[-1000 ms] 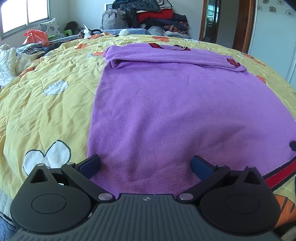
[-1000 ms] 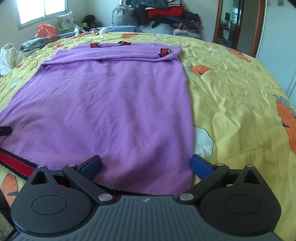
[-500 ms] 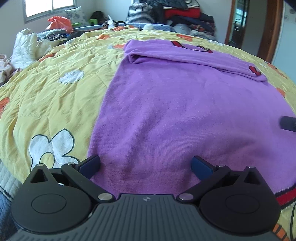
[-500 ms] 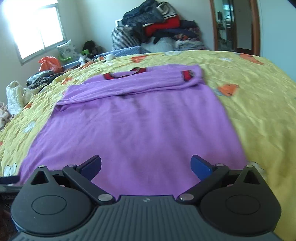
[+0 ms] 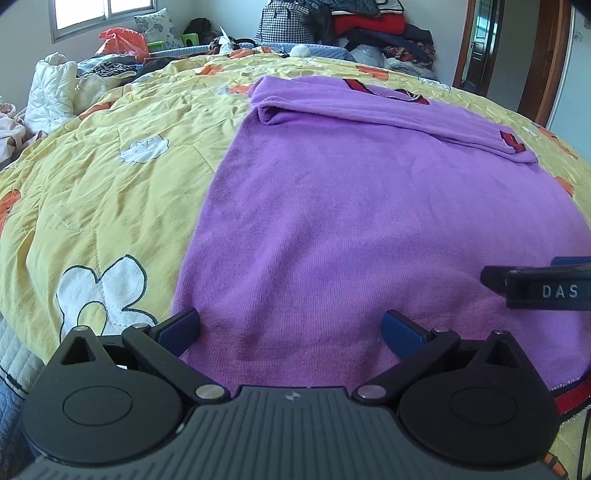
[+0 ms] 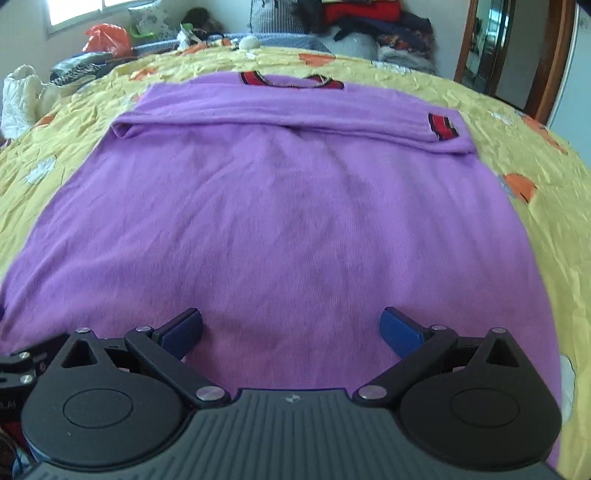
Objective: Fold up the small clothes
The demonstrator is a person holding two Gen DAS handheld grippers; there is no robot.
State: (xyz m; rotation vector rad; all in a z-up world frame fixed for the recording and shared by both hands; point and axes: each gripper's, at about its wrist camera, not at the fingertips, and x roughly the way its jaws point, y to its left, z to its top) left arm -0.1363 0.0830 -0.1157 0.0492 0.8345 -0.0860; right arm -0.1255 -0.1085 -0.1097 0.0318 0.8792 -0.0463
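A big bed is covered by a yellow quilt [image 5: 110, 192] with white flowers and orange shapes sewn on it. Behind the bed, a pile of clothes [image 5: 369, 26] is stacked by the wall, a window [image 5: 99, 11] is seen at the far left, and a brown door frame [image 5: 532, 59] is seen at the far right. An orange bag [image 5: 120, 38] is set near the window. A purple sweater [image 6: 280, 221] is spread flat on the quilt, with its red collar [image 6: 291, 81] at the far end and its sleeves folded across the chest. A red cuff [image 6: 442, 127] is seen on the top sleeve. The left gripper [image 5: 290, 326] is held low over the near left corner of the sweater, and its blue fingers [image 5: 181, 326] are spread wide apart with nothing between them. The right gripper [image 6: 290, 326] is held low over the near middle of the sweater, pointing at the collar, and its fingers [image 6: 400, 328] are also spread wide and empty. In the left view, part of the right gripper is seen at the right edge, above the cloth.
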